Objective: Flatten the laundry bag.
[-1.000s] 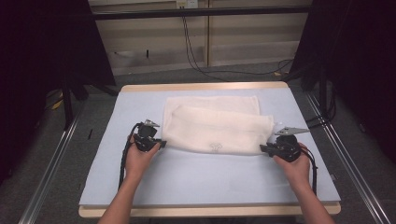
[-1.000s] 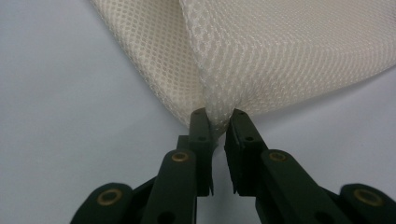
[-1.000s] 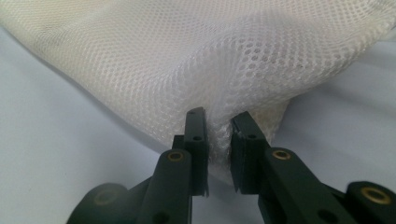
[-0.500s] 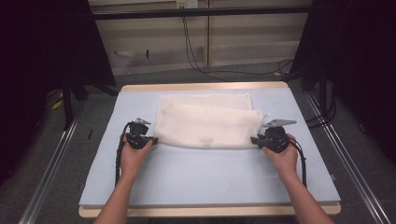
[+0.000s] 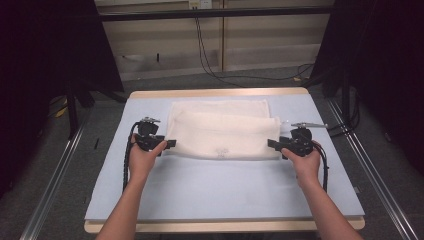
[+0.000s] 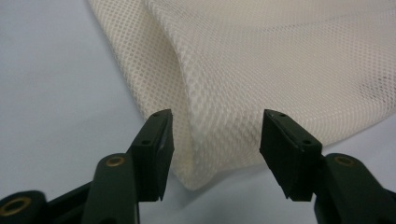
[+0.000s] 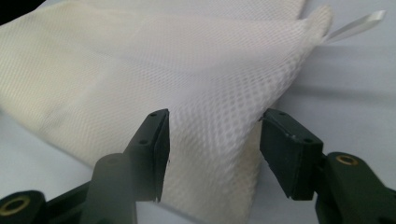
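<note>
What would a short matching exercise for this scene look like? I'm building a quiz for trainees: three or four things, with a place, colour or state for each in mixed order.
Things:
1. mesh cloth
2. left gripper
3. right gripper
4. table cover

Descriptions:
A. pale blue, spread flat over the table
B. open, jaws either side of the cloth's left near corner
C. cream, folded over on itself
D. open, jaws either side of the cloth's right near corner

Pairs: 1-C, 2-B, 3-D, 4-A
</note>
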`<action>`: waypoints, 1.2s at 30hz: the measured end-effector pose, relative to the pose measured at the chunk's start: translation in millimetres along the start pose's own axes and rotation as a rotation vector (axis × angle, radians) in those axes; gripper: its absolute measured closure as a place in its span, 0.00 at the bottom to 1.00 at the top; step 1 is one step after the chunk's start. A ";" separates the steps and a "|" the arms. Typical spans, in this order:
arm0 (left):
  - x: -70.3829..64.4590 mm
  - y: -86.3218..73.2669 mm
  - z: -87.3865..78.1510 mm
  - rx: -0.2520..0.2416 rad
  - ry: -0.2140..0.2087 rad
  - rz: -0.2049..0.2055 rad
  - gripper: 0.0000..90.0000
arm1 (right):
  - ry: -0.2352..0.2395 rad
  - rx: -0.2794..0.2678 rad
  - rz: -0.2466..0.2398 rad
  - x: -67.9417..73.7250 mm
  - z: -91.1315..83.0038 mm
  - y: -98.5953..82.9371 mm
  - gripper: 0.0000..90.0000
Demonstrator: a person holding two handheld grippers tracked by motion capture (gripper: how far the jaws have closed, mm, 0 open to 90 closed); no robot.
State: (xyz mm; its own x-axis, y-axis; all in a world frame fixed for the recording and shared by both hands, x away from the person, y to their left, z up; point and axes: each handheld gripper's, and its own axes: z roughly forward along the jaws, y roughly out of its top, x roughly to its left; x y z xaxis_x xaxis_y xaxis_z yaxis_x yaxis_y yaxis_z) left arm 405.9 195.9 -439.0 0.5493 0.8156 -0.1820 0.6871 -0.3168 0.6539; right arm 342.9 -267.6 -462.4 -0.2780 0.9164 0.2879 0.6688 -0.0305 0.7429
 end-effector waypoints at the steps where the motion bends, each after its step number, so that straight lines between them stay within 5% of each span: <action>1: 0.0 0.3 0.8 0.009 0.000 0.003 0.63 | -0.009 0.001 0.001 -1.0 1.7 1.3 0.52; 4: -2.4 -0.3 0.0 0.010 0.011 0.020 0.82 | 0.020 0.007 -0.009 -1.4 4.6 3.0 0.74; 7: -5.2 -4.6 -5.4 0.014 0.000 0.037 0.89 | 0.062 -0.013 -0.083 2.0 -2.2 3.3 0.88; 12: -3.7 -26.6 -7.9 0.026 0.027 0.057 0.91 | 0.133 0.001 -0.219 7.1 -16.3 -9.3 0.90; 17: 0.4 -48.0 -5.4 0.029 0.015 0.038 0.91 | 0.161 0.031 -0.279 4.9 -24.4 -32.9 0.91; 20: 0.0 -50.4 -6.8 0.029 0.015 0.048 0.91 | 0.163 0.032 -0.255 4.4 -25.9 -39.7 0.85; 23: -1.1 -49.9 -5.9 0.033 0.020 0.058 0.91 | 0.132 0.007 -0.226 4.4 -27.0 -36.2 0.66; 25: -0.5 -49.7 -4.8 0.030 0.020 0.050 0.91 | 0.114 0.003 -0.152 2.8 -25.5 -32.5 0.55; 31: -1.3 -48.0 -3.7 0.042 0.025 0.073 0.91 | 0.048 -0.021 0.012 -8.6 -13.9 -14.7 0.44; 36: -1.0 -47.4 -2.7 0.047 0.022 0.075 0.91 | 0.049 -0.013 0.080 -16.8 -0.3 -1.5 0.45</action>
State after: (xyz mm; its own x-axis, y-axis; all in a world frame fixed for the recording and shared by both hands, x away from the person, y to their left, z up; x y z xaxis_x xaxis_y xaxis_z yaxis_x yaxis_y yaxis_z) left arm 371.5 211.5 -467.8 0.5896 0.7991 -0.1175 0.6666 -0.3993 0.6294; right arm 346.4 -283.0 -468.2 -0.2576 0.8903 0.3755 0.6813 -0.1082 0.7240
